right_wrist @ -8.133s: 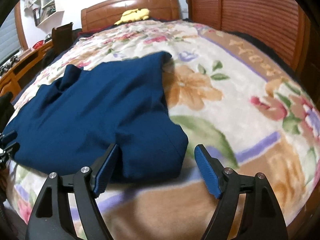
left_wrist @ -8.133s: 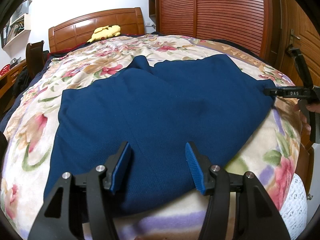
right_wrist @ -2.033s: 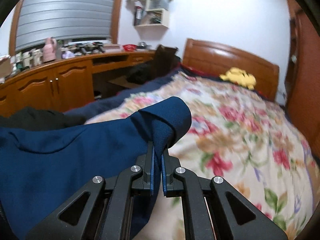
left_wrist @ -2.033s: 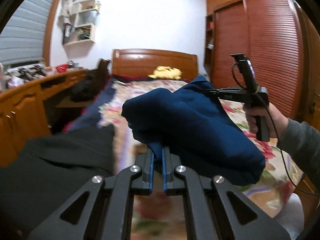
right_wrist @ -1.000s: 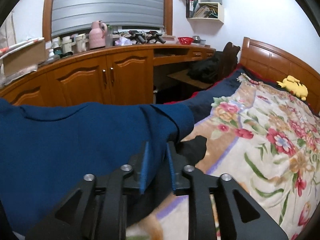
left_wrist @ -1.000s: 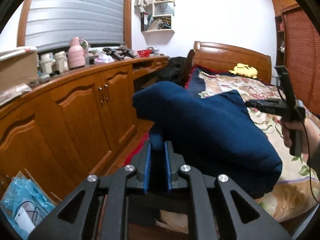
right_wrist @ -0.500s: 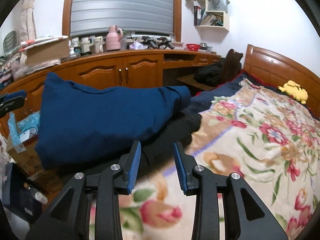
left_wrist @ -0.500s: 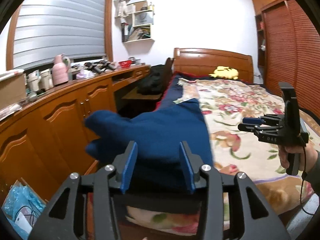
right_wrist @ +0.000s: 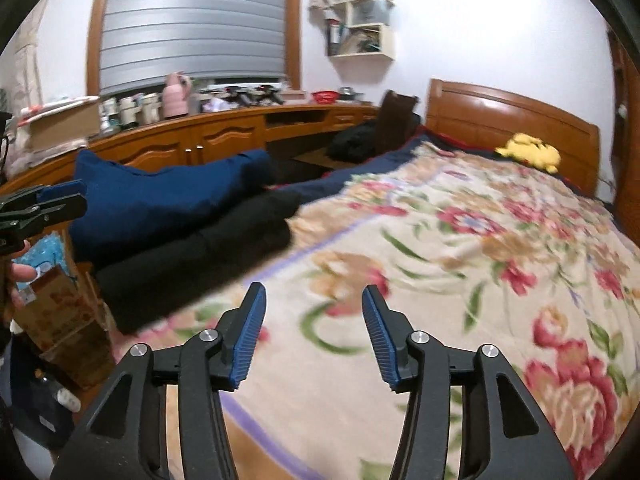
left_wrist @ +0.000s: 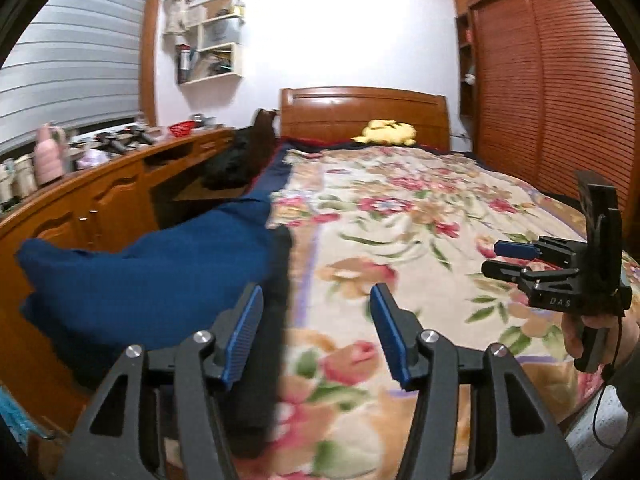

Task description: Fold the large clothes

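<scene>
- Over the near edge of the bed, in the left wrist view, the left claw (left_wrist: 316,332) was released and its jaws were opening, with nothing between the blue pads.
- The folded blue garment (left_wrist: 152,276) lay to the left of that claw, on top of a black folded pile (left_wrist: 276,320) at the bed's left edge, apart from both pads.
- The right claw (left_wrist: 506,258) appeared at the right of this view, gripped by a hand (left_wrist: 592,330) above the floral blanket (left_wrist: 420,240).
- A yellow plush toy (left_wrist: 388,132) rested by the headboard (left_wrist: 360,114), well apart from the work area.
- In the right wrist view, the right claw (right_wrist: 312,334) was also released, jaws opening, with only blanket visible between the pads.
- The blue garment (right_wrist: 160,200) sat on the black pile (right_wrist: 192,260), between the bed and the wooden desk (right_wrist: 224,136) along the wall.
- Risk, as a judgement: the blue garment overhung the pile toward the desk side; its own weight could make it slide off or unfold.
- Risk, as a judgement: a claw swung back past the stack could snag the fabric and drag the fold open.
</scene>
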`<action>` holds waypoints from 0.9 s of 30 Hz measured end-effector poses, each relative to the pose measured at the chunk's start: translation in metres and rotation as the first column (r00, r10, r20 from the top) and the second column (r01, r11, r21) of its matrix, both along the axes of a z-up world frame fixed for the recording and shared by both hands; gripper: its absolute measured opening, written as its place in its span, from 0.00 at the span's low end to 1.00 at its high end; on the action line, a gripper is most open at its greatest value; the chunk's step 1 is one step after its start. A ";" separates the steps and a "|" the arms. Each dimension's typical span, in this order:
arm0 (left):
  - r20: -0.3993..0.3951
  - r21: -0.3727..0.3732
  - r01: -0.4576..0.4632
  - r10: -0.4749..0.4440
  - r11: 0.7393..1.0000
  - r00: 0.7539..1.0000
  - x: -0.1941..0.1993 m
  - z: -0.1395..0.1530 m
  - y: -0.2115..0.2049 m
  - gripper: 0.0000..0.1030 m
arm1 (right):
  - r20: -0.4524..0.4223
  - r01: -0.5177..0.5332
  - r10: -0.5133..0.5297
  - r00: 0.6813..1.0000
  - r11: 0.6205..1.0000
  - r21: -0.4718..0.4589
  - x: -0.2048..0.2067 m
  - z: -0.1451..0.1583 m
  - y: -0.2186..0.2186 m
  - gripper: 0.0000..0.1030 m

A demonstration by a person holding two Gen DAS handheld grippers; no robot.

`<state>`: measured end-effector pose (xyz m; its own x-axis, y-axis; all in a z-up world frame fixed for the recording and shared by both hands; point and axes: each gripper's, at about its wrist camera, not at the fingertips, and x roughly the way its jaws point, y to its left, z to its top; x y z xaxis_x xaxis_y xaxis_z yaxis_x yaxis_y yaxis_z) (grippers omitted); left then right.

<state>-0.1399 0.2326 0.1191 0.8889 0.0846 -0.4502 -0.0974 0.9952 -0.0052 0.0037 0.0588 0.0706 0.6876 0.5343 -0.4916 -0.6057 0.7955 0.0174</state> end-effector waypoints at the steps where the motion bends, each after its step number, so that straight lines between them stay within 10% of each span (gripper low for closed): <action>1: -0.003 -0.001 0.014 -0.014 1.000 1.000 0.006 -0.003 -0.009 0.54 | -0.005 0.018 -0.018 1.000 1.000 -0.003 0.001 -0.004 -0.009 0.55; 27: -0.058 -0.074 0.231 -0.235 0.970 0.970 0.142 -0.078 -0.201 0.54 | -0.021 0.398 -0.398 0.917 0.917 -0.016 0.008 -0.069 -0.208 0.63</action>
<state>0.0017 0.0312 0.0412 0.8486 -0.1533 -0.5063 0.1347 0.9882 -0.0735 0.0114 -0.1492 0.0014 0.8308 0.2130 -0.5142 -0.2383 0.9710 0.0173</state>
